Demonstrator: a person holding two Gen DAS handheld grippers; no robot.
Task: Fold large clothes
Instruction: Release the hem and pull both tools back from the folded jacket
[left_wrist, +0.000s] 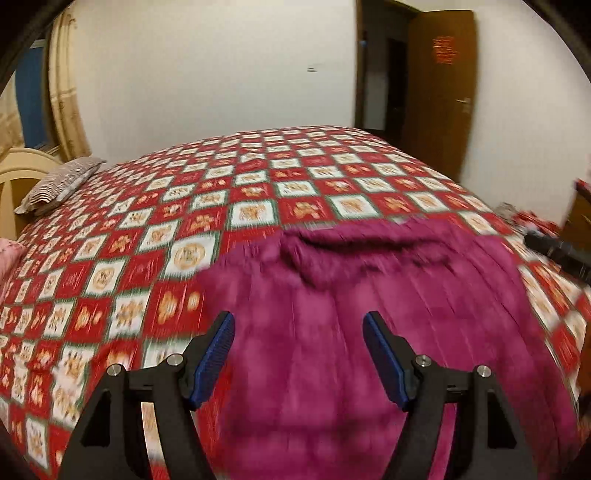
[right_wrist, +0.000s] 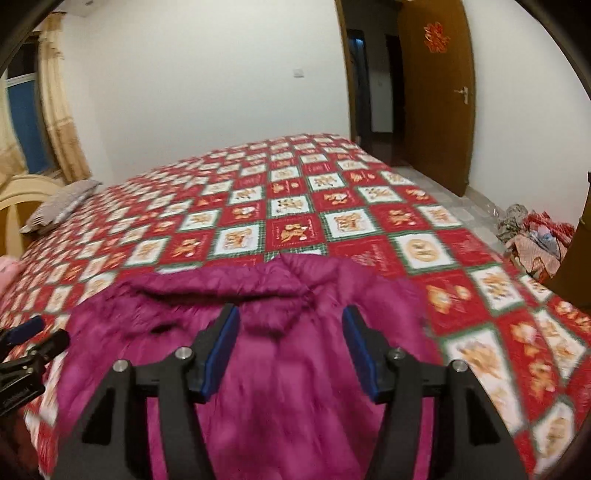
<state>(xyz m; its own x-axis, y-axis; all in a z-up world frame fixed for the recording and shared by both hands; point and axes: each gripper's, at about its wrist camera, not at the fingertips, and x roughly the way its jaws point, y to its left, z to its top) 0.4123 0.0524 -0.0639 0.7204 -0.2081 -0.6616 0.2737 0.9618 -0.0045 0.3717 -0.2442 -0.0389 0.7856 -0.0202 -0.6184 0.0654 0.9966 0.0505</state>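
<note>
Magenta jacket (left_wrist: 369, 332) lies spread on the bed (left_wrist: 221, 192), below and ahead of both claws. Left claw (left_wrist: 298, 334) wide, empty. Right claw (right_wrist: 291, 330) parted, nothing between its pads, collar just ahead. Risk: slick puffy fabric may slip or bunch if pinched shallow. Both claws pitched downward over the jacket.

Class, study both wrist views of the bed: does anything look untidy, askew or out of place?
Yes. The magenta jacket lies rumpled on the checked bedspread, its collar bunched. On the floor right of the bed, a heap of clothes and bags sits loose.
</note>
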